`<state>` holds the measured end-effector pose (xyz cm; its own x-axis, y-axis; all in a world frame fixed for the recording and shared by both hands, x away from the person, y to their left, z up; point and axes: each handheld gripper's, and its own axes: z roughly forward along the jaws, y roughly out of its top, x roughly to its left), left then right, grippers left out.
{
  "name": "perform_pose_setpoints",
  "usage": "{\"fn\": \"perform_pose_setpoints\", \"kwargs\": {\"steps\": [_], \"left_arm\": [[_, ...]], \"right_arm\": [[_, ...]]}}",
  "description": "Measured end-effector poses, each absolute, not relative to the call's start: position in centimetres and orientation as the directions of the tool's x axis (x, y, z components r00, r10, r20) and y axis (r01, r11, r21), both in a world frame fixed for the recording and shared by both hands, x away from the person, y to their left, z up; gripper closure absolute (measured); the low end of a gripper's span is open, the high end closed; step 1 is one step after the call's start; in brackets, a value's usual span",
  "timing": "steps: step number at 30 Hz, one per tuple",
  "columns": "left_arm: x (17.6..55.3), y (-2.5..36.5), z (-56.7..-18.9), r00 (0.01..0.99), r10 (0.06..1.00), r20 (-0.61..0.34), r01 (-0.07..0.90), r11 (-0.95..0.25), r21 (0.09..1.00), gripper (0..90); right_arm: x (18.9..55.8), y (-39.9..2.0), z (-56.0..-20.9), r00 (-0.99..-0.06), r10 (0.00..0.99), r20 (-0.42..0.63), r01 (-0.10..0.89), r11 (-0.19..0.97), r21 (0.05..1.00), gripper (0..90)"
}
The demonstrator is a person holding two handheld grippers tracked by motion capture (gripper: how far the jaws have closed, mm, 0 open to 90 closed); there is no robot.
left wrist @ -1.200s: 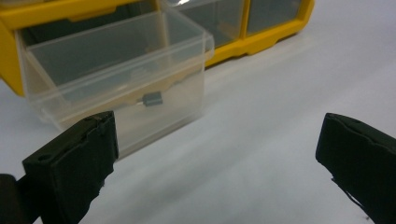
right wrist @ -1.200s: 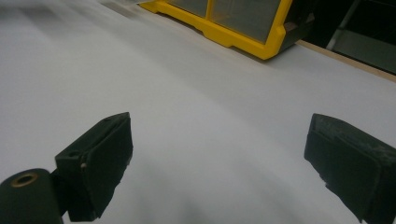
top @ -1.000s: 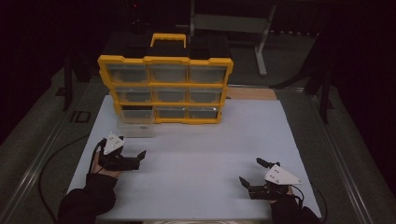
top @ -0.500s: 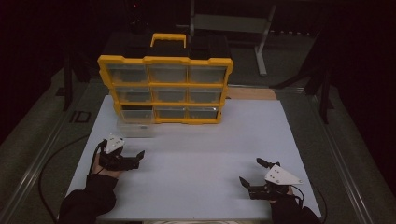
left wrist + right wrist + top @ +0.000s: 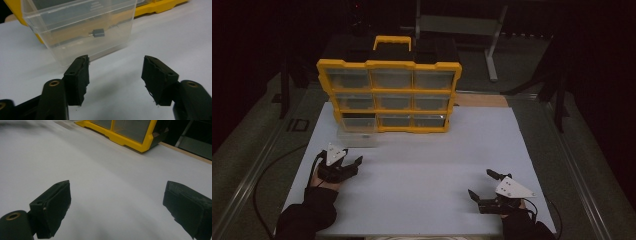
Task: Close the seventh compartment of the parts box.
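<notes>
Here, left gripper [image 5: 354,164]: jaws just narrowing, nothing between, near surface's [image 5: 422,165] left edge, facing clear drawer [image 5: 82,27].
Right gripper [image 5: 479,185]: jaws spread, empty.

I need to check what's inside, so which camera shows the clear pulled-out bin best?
The left gripper view: the clear bin sits close ahead, a small grey part inside. The high view shows it faint and small.

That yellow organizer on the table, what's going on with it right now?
A person holds a gripper in each hand at a white table. One clear drawer is out of the yellow organizer and stands on the table in front of it, with a small grey part inside. The left gripper faces the drawer; its jaws have just been closing, nothing between them. The right gripper is open.
</notes>
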<state>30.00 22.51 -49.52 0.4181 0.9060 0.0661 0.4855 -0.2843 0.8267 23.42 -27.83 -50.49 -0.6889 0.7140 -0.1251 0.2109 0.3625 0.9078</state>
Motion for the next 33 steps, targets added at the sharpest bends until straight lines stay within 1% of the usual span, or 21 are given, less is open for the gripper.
{"fn": "perform_pose_setpoints", "kwargs": {"steps": [6,9,11,12,14,16,18,20,23,25,33], "left_arm": [[29.95,22.51,-49.41,0.386,0.919,0.082,0.482,-0.276,0.831,59.8],[29.93,22.53,-49.41,0.380,0.921,0.090,0.479,-0.279,0.832,65.0],[29.87,22.50,-49.37,0.375,0.922,0.093,0.475,-0.278,0.835,66.7],[29.87,22.49,-49.35,0.374,0.922,0.096,0.473,-0.279,0.836,70.1],[29.87,22.52,-49.31,0.373,0.923,0.096,0.473,-0.278,0.836,72.3],[29.91,22.58,-49.31,0.363,0.927,0.097,0.478,-0.275,0.834,78.0],[29.94,22.70,-49.30,0.354,0.930,0.099,0.479,-0.271,0.835,79.6],[29.96,22.81,-49.28,0.354,0.930,0.096,0.480,-0.269,0.835,84.3],[29.94,22.84,-49.23,0.362,0.927,0.096,0.475,-0.272,0.837,88.6],[29.94,22.81,-49.22,0.364,0.926,0.099,0.471,-0.275,0.838,89.5],[30.19,22.69,-49.24,0.384,0.916,0.117,0.457,-0.299,0.838,89.8]], "right_arm": [[23.43,-27.84,-50.50,-0.688,0.715,-0.124,0.212,0.362,0.908,8.3],[23.44,-27.83,-50.51,-0.689,0.714,-0.127,0.209,0.363,0.908,8.2],[23.43,-27.82,-50.51,-0.689,0.714,-0.124,0.211,0.362,0.908,8.2],[23.42,-27.81,-50.51,-0.689,0.714,-0.123,0.211,0.361,0.908,8.2],[23.43,-27.80,-50.52,-0.690,0.714,-0.124,0.211,0.362,0.908,8.2],[23.43,-27.79,-50.53,-0.690,0.713,-0.124,0.211,0.362,0.908,8.3],[23.44,-27.82,-50.52,-0.689,0.713,-0.125,0.210,0.363,0.908,8.2],[23.43,-27.81,-50.51,-0.689,0.714,-0.125,0.210,0.362,0.908,8.2],[23.43,-27.81,-50.51,-0.689,0.714,-0.124,0.210,0.361,0.908,8.2],[23.43,-27.82,-50.52,-0.690,0.713,-0.125,0.211,0.363,0.908,8.2],[23.43,-27.79,-50.51,-0.689,0.714,-0.124,0.211,0.362,0.908,8.2]]}}
